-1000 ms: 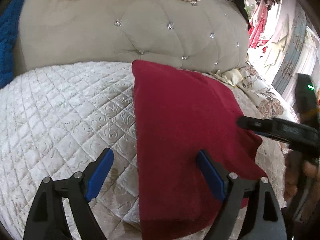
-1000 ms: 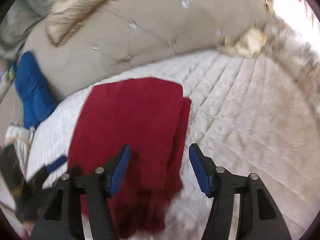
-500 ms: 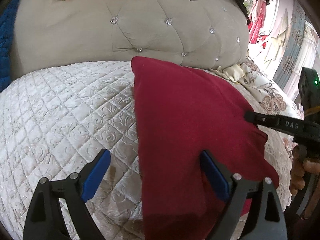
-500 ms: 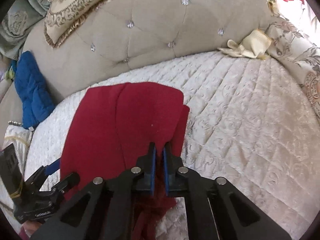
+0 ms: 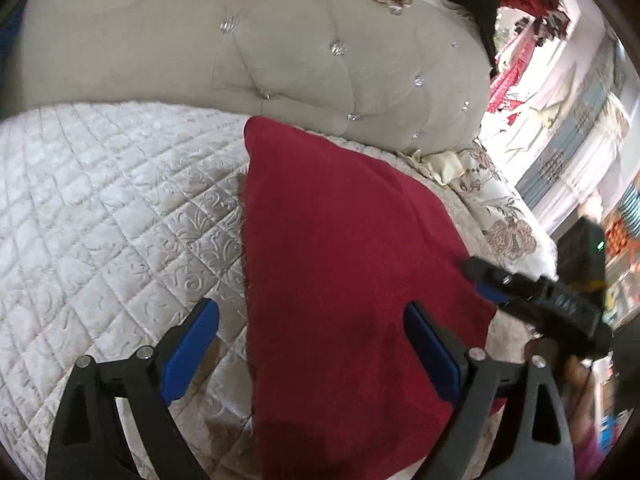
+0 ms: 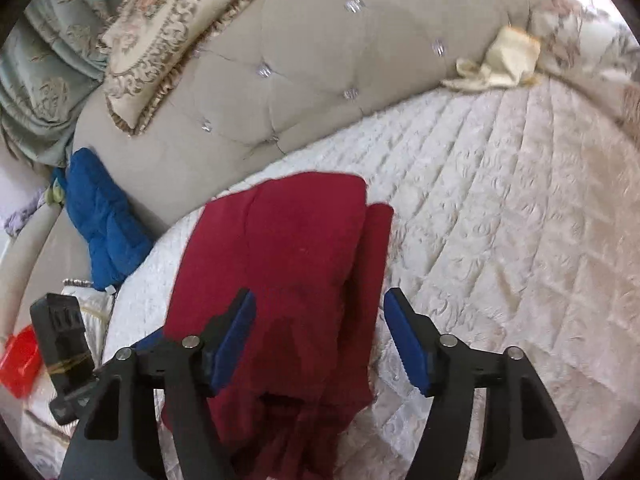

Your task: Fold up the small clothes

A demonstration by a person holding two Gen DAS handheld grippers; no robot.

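Two fisheye views are given of one dark red garment laid flat on a quilted white bedspread. From the left wrist view the garment is seen as a long folded panel, its long axis running from the camera toward the tufted beige headboard, with a straight folded edge on its left side and a far corner lying just short of the headboard. The left gripper is held with its blue-padded jaws spread wide, straddling that left edge; nothing is clamped between them. Only this view shows the right gripper from the side, at the garment's right edge, together with a floral pillow and a cream cloth beyond it.

From the right wrist view the layering is revealed: an upper folded layer is seen over a narrower strip that juts out along the right side. The right gripper is likewise held agape over the near part of the garment, gripping nothing. Shown only here are a blue quilted item against the headboard, an embroidered cushion, and a red object at the left margin. Part of the left gripper is seen at the left, blurred.
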